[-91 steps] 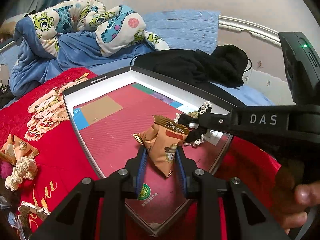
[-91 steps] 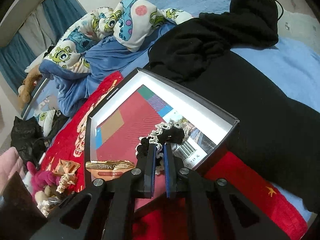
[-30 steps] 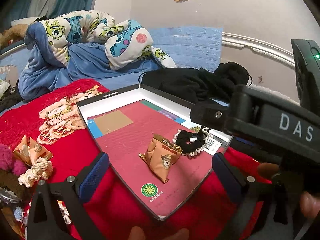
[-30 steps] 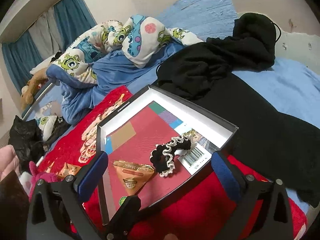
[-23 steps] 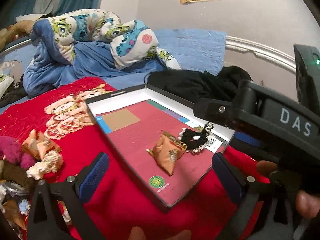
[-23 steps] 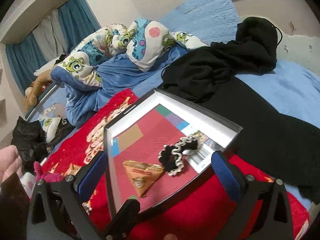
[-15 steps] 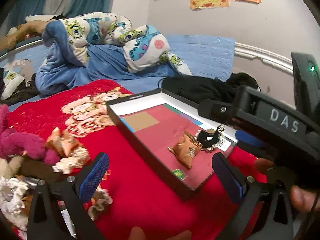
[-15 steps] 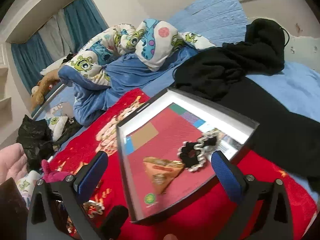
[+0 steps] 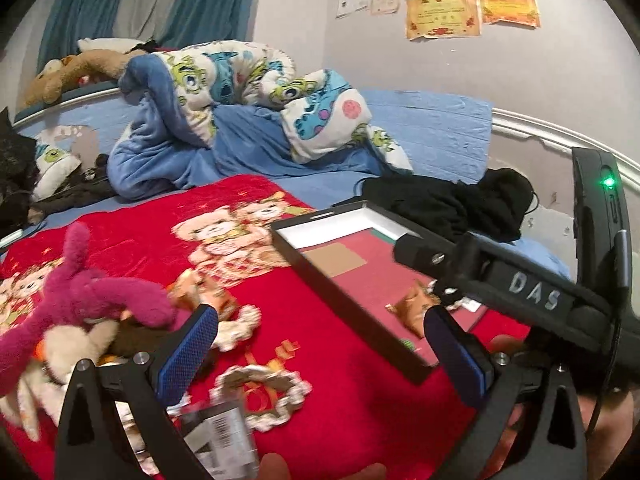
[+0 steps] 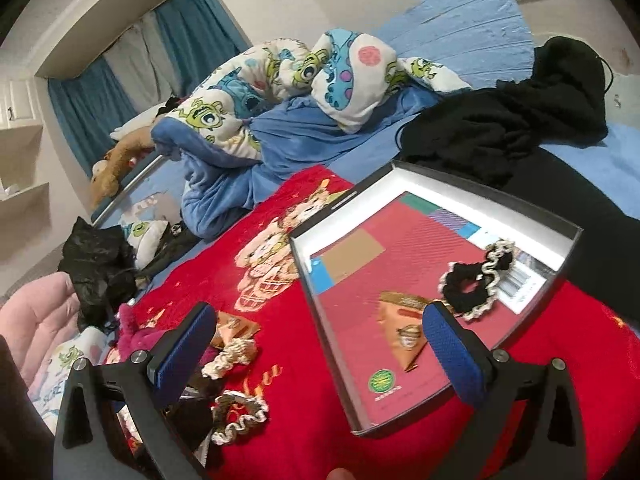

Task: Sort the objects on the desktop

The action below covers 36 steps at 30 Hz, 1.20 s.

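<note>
A black shallow box (image 10: 328, 300) with a red lining lies on the red blanket. In it lie an orange snack packet (image 10: 402, 328) and a black lace-edged scrunchie (image 10: 476, 284). The box (image 9: 340, 276) and packet (image 9: 412, 308) also show in the left wrist view. To the left lies a pile: another orange packet (image 10: 236, 326), a cream scrunchie (image 10: 230, 356), a dark lace-edged scrunchie (image 10: 238, 410) and a pink plush toy (image 9: 96, 296). My left gripper (image 9: 320, 360) is open and empty above a lace scrunchie (image 9: 260, 394). My right gripper (image 10: 316, 354) is open and empty between pile and box.
A cartoon-print duvet (image 10: 280, 72) and blue blanket (image 9: 168, 152) are heaped at the back. Black clothing (image 10: 512, 120) lies behind the box. A black plastic bag (image 10: 100, 264) sits at the left edge. A barcoded card (image 9: 224, 436) lies near my left fingers.
Both grippers let go of the packet and the black scrunchie in the box, opened wide, and swung left toward the pile of loose items.
</note>
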Available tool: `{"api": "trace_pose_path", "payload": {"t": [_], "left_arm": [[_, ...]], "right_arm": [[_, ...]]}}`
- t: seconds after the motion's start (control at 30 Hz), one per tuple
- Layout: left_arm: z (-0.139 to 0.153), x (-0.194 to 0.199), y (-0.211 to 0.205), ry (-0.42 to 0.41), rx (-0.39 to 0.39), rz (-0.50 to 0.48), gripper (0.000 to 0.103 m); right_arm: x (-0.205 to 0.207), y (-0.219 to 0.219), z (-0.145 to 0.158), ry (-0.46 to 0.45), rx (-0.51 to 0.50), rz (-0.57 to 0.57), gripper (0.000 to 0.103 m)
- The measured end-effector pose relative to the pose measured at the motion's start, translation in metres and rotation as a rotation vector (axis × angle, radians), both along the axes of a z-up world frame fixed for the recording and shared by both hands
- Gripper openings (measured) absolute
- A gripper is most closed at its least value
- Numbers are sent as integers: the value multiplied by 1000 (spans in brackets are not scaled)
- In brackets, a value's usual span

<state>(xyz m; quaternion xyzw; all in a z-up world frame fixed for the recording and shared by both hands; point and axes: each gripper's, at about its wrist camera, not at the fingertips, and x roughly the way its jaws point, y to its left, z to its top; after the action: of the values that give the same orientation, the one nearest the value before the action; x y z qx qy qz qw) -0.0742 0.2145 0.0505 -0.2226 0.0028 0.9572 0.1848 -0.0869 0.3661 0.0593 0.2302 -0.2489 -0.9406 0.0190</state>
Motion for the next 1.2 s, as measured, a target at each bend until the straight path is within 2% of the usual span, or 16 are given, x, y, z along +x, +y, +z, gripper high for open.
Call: {"api": "trace_pose_path", "payload": {"t": [0.23,0.53,0.8,0.97,1.13,1.2], "left_arm": [[-6,7,-50,-17,-54,83,103],[-13,19,-128,-47,-58,220,103],[-20,42,-200,-67,-70,330,103],[-29,60,-239,-63,-119,398,103],[-39,59,-274,-104,-77,428,103],[-42,56,-279,-105,-85,438,103]], "right_arm": [[-6,-27,2,7,-7,55,103],[-22,-74,1,14,-60,166,103],[-33,-131,-2,1,-33,276,103],[-33,-162,-4,-12,20,355,103],[-36,-182,-12,-37,17,427,103],[-36,-187,-15,-50,34,438,103]]}}
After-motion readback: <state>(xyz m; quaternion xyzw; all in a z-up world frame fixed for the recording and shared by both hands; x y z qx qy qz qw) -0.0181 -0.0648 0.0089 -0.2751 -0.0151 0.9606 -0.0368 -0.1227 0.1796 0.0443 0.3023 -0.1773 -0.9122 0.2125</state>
